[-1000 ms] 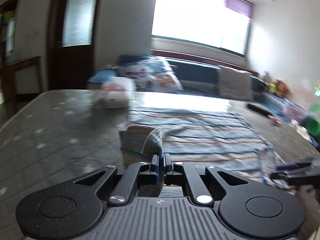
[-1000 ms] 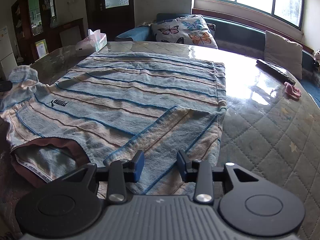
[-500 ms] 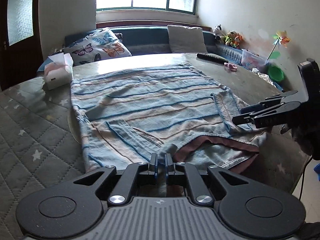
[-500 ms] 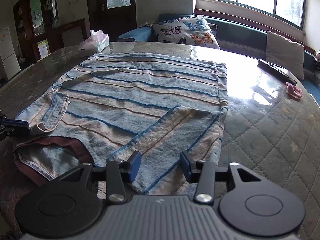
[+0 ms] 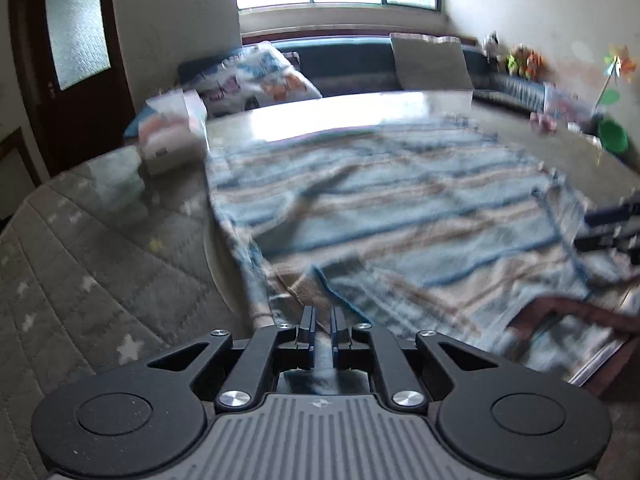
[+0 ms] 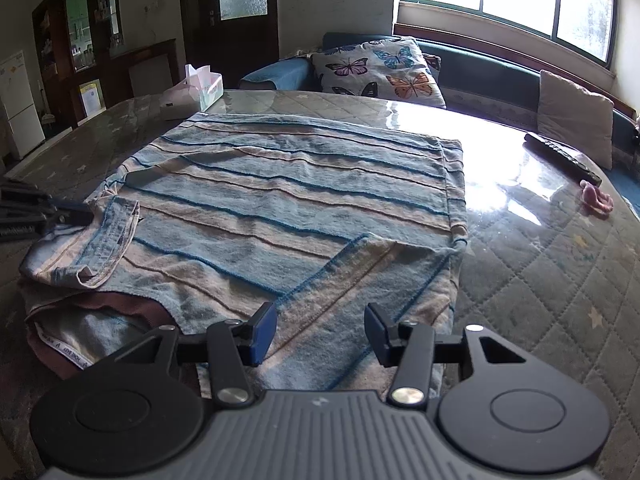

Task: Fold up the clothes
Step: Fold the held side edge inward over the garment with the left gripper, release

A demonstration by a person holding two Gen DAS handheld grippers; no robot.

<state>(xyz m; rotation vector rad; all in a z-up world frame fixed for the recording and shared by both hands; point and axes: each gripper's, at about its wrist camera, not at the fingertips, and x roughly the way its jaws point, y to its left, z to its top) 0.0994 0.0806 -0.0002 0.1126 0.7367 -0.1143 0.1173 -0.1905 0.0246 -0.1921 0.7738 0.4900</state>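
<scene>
Two wrist cameras look low across the quilted grey table [image 6: 560,280], near opposite corners; both share the striped blue-and-beige shirt [image 5: 400,208] [image 6: 300,200].

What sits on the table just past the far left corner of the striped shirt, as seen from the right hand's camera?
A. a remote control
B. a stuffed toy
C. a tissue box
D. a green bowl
C: a tissue box with a tissue sticking up stands on the table just beyond the far left corner of the striped shirt.
</scene>
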